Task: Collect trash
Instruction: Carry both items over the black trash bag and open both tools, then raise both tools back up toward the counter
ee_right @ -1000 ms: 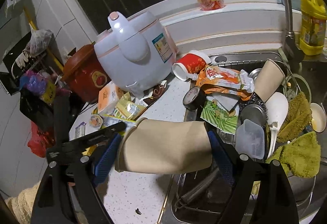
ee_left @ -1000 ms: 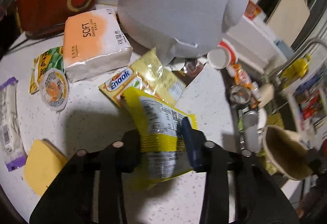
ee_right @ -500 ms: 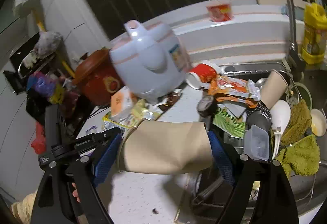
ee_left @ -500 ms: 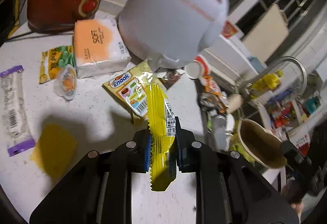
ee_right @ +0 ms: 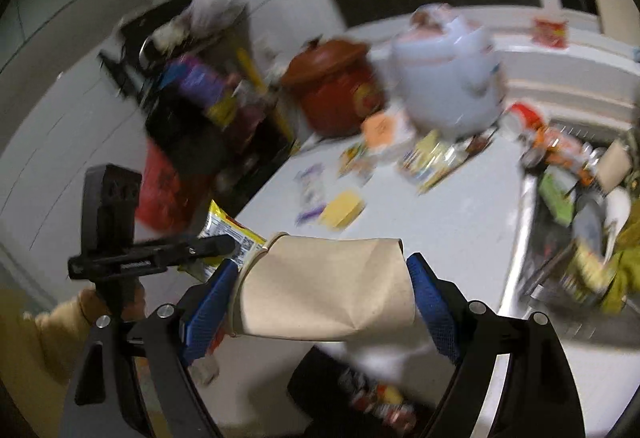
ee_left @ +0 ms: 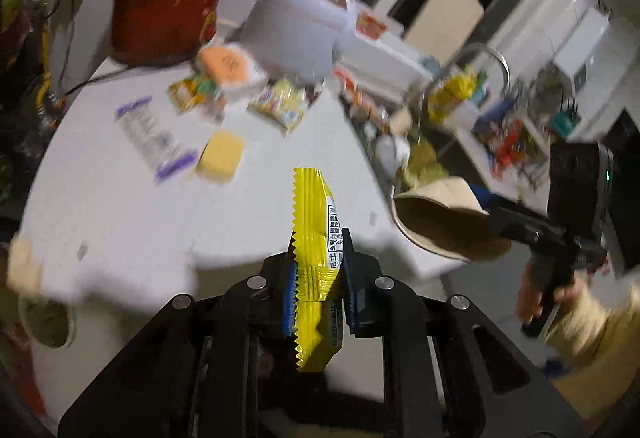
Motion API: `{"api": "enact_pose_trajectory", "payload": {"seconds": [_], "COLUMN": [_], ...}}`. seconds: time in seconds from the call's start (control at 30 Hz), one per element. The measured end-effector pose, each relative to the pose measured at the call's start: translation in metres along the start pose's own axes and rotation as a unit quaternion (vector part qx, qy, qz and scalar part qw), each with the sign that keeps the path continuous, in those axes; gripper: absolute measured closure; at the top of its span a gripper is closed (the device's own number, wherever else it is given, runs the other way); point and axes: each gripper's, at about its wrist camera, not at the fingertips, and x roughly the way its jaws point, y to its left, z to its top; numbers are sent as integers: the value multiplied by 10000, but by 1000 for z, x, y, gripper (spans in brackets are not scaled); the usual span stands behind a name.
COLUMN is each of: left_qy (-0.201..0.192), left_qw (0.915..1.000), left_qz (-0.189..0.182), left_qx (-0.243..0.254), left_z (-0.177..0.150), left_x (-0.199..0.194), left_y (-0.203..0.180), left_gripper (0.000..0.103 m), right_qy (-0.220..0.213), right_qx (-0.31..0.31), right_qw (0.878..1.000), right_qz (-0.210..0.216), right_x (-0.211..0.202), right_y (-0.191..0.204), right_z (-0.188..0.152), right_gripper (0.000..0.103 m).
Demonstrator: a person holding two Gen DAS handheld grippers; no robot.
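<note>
My left gripper is shut on a yellow snack wrapper, held edge-on above the near edge of the white counter. My right gripper is shut on a crushed beige paper cup lying sideways between the blue pads. The cup also shows in the left wrist view, with its open mouth facing the wrapper. The wrapper shows in the right wrist view, just left of the cup's rim. A dark bin with trash lies below the cup.
On the counter lie a yellow sponge, a purple-edged wrapper, an orange tissue pack and more snack packets. A red crock pot and a white rice cooker stand behind. The cluttered sink is to the right.
Both grippers have pulled back from the counter and lifted, carrying the wrapper and the cup. The counter items now look farther away, and the bin has come into view below.
</note>
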Motion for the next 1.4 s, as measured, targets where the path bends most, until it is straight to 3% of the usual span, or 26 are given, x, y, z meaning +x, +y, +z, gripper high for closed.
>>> {"api": "enact_pose_trajectory", "payload": {"seconds": [0.1, 0.23, 0.47, 0.63, 0.73, 0.83, 0.87, 0.93, 0.97, 1.03, 1.13, 1.23, 1.4], "left_qy": [390, 993, 1973, 2654, 3046, 3330, 3398, 3478, 3375, 3234, 3296, 3116, 2589], "left_qw": [9991, 9948, 9796, 9615, 9487, 9363, 9326, 9265, 9281, 9325, 9291, 9345, 9542], "left_qz": [-6, 126, 351, 705, 838, 1081, 1172, 1400, 1536, 1574, 1659, 1706, 1454], "left_qx": [-186, -209, -163, 37, 129, 272, 319, 336, 346, 327, 264, 222, 356], "left_z": [-38, -92, -191, -245, -269, -287, -292, -298, -297, -292, -284, -263, -215], "left_x": [-5, 18, 139, 244, 296, 326, 331, 337, 334, 326, 318, 292, 208], "left_y": [14, 41, 103, 139, 159, 170, 172, 175, 176, 175, 174, 162, 125], "left_gripper": [86, 86, 87, 87, 87, 87, 82, 48, 28, 27, 26, 26, 21], "right_qy": [363, 893, 1778, 2167, 2388, 2782, 2915, 2916, 2881, 2841, 2828, 2644, 1942], "right_qx": [165, 665, 1225, 1755, 1781, 1805, 1792, 1683, 1649, 1652, 1677, 1677, 1245], "right_qw": [9992, 9933, 9702, 9475, 9357, 9169, 9118, 9121, 9130, 9140, 9146, 9235, 9611], "right_qz": [-90, -321, -1101, -1565, -1888, -2221, -2272, -2339, -2370, -2381, -2355, -2217, -1517], "right_x": [14, 45, 160, 250, 292, 324, 331, 331, 329, 320, 306, 278, 190], "right_y": [17, 17, -23, -76, -100, -120, -124, -123, -122, -120, -115, -100, -43], "right_z": [-32, -81, -210, -287, -314, -336, -342, -343, -343, -343, -331, -309, -226], "right_gripper": [19, 19, 19, 19, 19, 11, 9, 9, 8, 7, 6, 6, 7]}}
